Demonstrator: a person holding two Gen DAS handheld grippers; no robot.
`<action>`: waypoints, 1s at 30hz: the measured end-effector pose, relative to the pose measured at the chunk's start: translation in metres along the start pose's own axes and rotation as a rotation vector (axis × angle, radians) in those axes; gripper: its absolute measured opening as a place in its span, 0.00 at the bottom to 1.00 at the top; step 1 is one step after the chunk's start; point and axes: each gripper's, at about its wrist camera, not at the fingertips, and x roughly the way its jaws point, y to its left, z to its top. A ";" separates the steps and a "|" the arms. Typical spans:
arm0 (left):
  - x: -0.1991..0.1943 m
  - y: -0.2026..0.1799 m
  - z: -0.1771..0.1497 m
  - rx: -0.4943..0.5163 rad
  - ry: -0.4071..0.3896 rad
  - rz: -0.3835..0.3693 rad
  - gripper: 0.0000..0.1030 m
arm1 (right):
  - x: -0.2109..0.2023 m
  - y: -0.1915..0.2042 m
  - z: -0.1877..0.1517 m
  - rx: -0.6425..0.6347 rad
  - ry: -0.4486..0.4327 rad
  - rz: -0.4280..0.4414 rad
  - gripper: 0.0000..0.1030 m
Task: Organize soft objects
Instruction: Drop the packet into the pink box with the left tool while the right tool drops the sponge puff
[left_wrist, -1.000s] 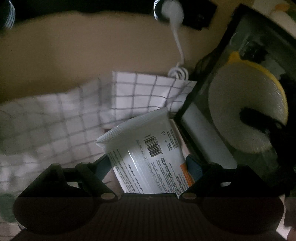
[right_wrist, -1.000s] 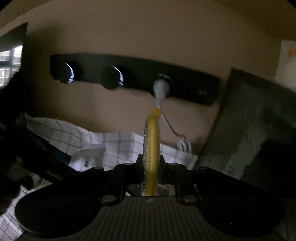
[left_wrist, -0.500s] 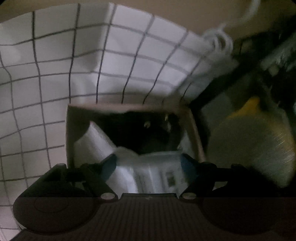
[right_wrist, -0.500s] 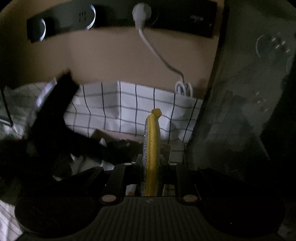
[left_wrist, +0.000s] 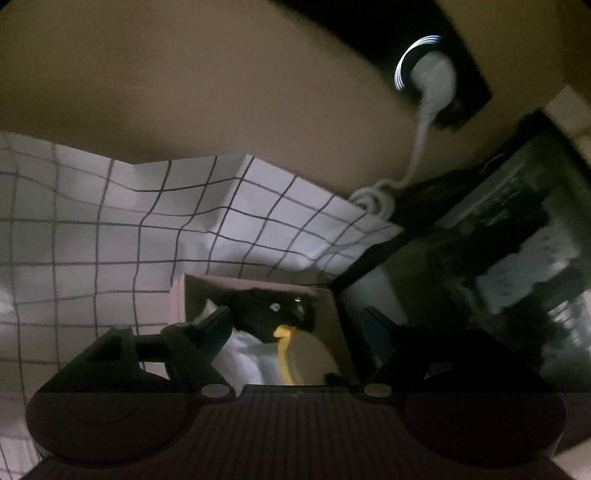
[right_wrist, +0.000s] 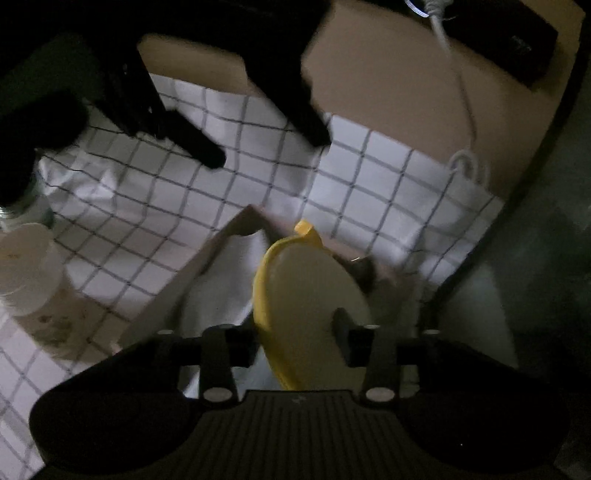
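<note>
Your right gripper (right_wrist: 301, 332), fingers spread, has the yellow sponge (right_wrist: 306, 295) tipped flat between them over the cardboard box (right_wrist: 207, 258). Your left gripper (left_wrist: 295, 328) gapes empty just behind.

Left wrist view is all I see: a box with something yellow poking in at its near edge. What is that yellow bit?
Observer: The right wrist view shows it whole. It is the rim of a round pale pad.
Operator: Is anything holding it?
Observer: The right gripper straddles it with its fingers apart, and the pad leans over the box.
Operator: Anything else near the box?
Observer: A round white object sits on the checked cloth left of the box.
</note>
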 end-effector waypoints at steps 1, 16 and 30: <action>-0.005 0.001 -0.003 -0.002 -0.007 -0.011 0.79 | -0.002 0.000 -0.001 0.012 0.006 0.008 0.45; -0.040 -0.002 -0.070 0.106 0.050 -0.059 0.79 | -0.022 -0.032 -0.019 0.338 0.048 0.185 0.51; 0.049 0.002 -0.060 -0.012 0.274 0.016 0.52 | -0.057 -0.049 -0.061 0.280 0.058 0.022 0.59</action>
